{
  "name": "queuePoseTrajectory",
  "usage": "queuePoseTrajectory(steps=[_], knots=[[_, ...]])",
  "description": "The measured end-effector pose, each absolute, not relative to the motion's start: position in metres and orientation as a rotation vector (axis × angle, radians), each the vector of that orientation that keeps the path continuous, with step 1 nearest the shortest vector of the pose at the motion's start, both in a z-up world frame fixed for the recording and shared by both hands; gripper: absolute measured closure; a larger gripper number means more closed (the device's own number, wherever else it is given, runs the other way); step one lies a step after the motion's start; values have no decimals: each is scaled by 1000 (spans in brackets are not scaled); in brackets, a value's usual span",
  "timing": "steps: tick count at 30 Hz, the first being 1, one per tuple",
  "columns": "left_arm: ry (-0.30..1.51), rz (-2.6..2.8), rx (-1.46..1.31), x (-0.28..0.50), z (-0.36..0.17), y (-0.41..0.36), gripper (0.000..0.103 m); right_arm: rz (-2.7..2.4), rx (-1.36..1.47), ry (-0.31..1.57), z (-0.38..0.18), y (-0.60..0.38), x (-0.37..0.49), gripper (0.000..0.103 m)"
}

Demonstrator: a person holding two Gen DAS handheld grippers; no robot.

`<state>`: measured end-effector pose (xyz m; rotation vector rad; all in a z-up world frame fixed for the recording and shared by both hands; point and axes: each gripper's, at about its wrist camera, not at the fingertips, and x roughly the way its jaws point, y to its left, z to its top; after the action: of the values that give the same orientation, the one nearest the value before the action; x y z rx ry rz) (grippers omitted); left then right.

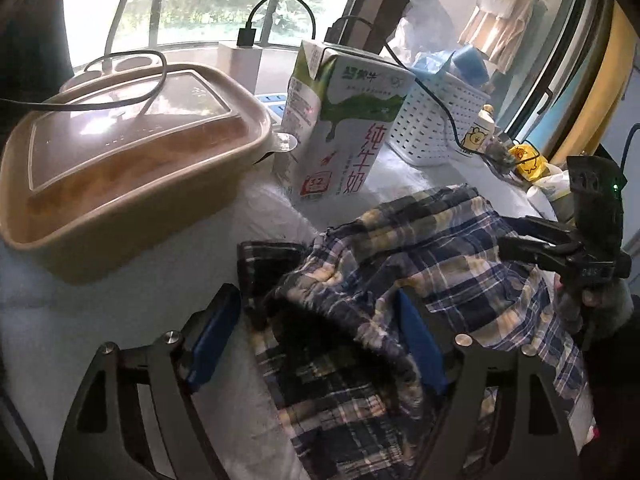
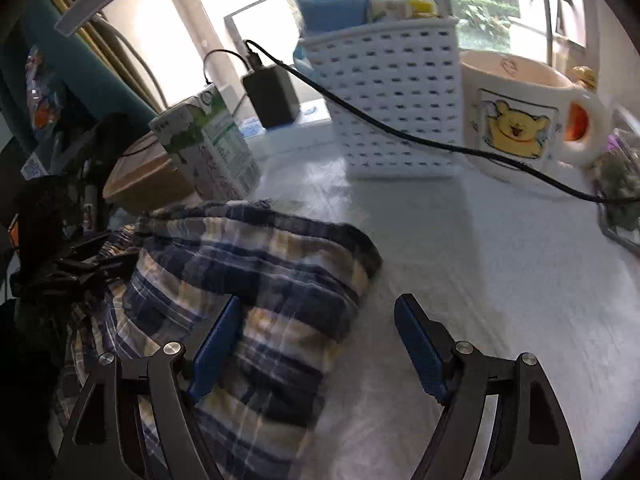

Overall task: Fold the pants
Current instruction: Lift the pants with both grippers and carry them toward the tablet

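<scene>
Blue, white and yellow plaid pants (image 1: 400, 248) lie bunched on a white-covered table (image 1: 100, 320). In the left wrist view my left gripper (image 1: 318, 340) is open, its jaws set wide around a rumpled fold of the cloth; the left pad stands clear of the fabric. The right gripper's black body (image 1: 560, 248) shows at the pants' right side. In the right wrist view the pants (image 2: 260, 264) fill the lower left. My right gripper (image 2: 318, 344) is open over their right edge, one blue pad against the cloth and the other above the bare table (image 2: 500, 280). The left gripper (image 2: 80, 264) is at the pants' far left.
A beige lidded container (image 1: 120, 152) and a milk carton (image 1: 340, 128) stand just behind the pants. A white basket (image 2: 400, 100), a bear mug (image 2: 516, 120), a black charger (image 2: 272, 96) and a trailing black cable (image 2: 400, 132) line the window side.
</scene>
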<state>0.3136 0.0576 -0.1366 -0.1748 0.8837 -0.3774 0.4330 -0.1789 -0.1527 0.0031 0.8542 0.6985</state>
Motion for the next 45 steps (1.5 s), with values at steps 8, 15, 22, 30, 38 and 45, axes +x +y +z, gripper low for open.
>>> queuePoseTrajectory(steps=[8, 15, 22, 30, 38, 45], knots=[[849, -426, -167, 304, -132, 41, 75, 796, -5, 830, -153, -167, 429, 81], [730, -417, -193, 278, -107, 41, 82, 740, -94, 738, -134, -159, 402, 86], [570, -374, -141, 226, -69, 39, 84, 738, -96, 536, -74, -168, 349, 86], [441, -307, -153, 170, -16, 56, 84, 735, -158, 329, -12, -155, 272, 86], [354, -243, -111, 119, 16, 77, 84, 754, -140, 204, 29, -138, 213, 86], [276, -169, -125, 74, 26, 108, 84, 809, -189, 117, 52, -108, 165, 86]])
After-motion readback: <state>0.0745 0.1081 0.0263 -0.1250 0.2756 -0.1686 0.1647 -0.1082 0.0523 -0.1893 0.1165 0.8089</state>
